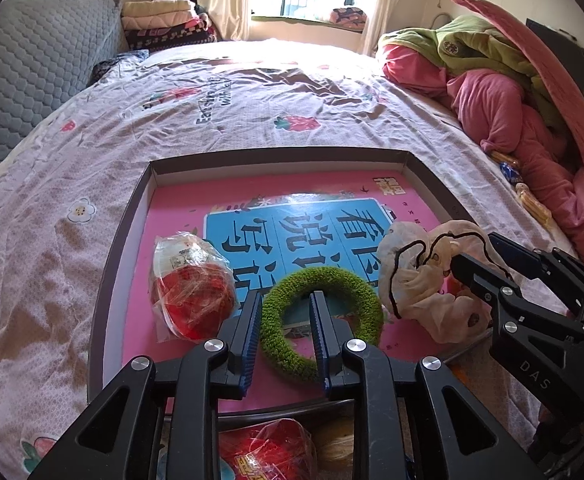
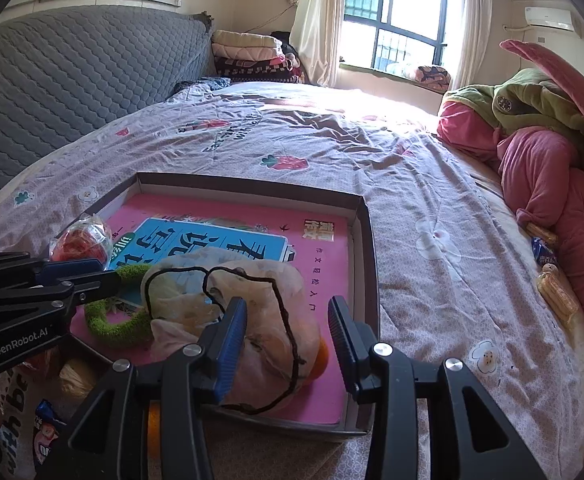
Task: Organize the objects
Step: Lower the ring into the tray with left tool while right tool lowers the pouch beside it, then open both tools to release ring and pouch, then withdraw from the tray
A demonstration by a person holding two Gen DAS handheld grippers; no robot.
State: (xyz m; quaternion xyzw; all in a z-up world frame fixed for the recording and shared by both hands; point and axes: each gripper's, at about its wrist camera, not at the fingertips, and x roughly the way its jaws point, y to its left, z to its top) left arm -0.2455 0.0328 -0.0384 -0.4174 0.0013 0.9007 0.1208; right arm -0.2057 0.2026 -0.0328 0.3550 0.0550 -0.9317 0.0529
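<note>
The left gripper (image 1: 286,336) has its blue-padded fingers (image 1: 252,334) slightly apart, straddling one side of the fuzzy green fabric ring (image 1: 319,324), not visibly pinching it. The right gripper (image 2: 288,344) holds its fingers (image 2: 232,344) apart around the crumpled cream cloth pouch with a dark cord (image 2: 252,320), the left pad against it, the right pad clear. Both things lie inside the shallow grey cardboard tray (image 1: 120,248) with a pink printed book as its floor, next to a red item wrapped in clear plastic (image 1: 190,284). The tray sits on the bed with a pale floral sheet (image 1: 232,112); pink and green bedding (image 1: 503,92) is heaped farther off on the right.
</note>
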